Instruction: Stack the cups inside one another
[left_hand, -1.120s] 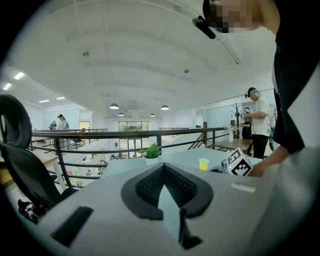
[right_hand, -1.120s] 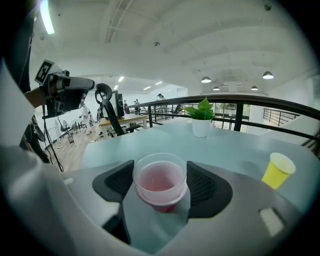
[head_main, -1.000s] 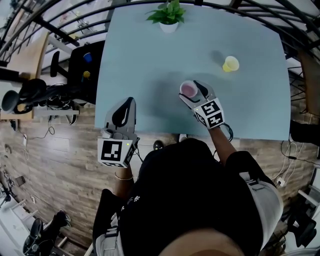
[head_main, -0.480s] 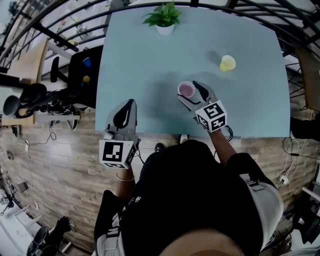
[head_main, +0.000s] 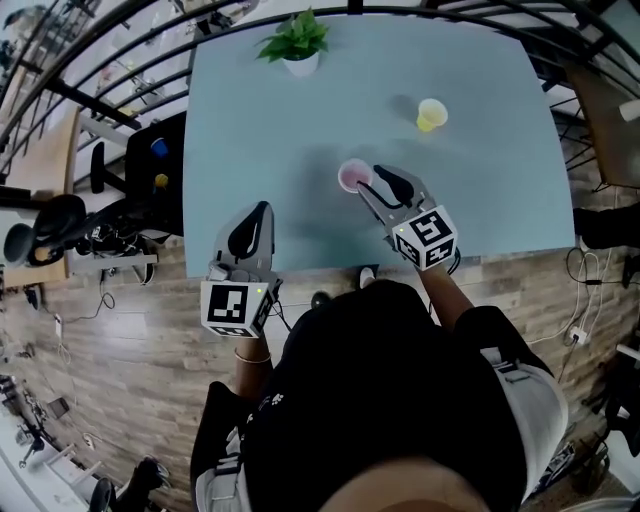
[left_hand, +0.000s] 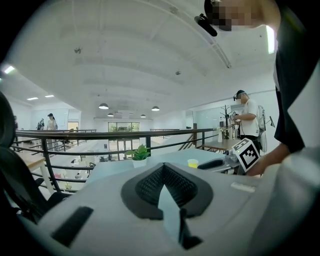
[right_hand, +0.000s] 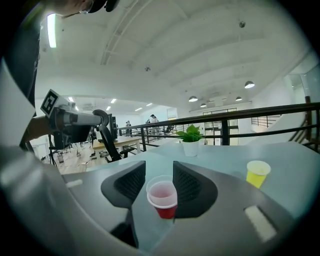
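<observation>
A translucent red cup (head_main: 353, 176) sits upright between the pads of my right gripper (head_main: 369, 181), just above the pale blue table (head_main: 260, 130). The jaws have just been closing, and both pads now press the cup's (right_hand: 162, 196) rim and sides. A yellow cup (head_main: 431, 114) stands upright farther back and to the right, apart from the red one; the right gripper view shows this yellow cup (right_hand: 257, 173) beyond the right jaw. My left gripper (head_main: 251, 215) hangs over the table's near left edge, shut and holding nothing, with its tips (left_hand: 163, 167) meeting.
A small potted plant (head_main: 296, 45) in a white pot stands at the table's far edge. A black railing (right_hand: 235, 116) runs behind the table. Office chairs and gear (head_main: 150, 160) crowd the floor left of the table. A person (left_hand: 247, 117) stands at a desk in the distance.
The right jaws, wide around the red cup before, have closed onto it, and the gripper has risen a little with it. The left gripper has stayed put.
</observation>
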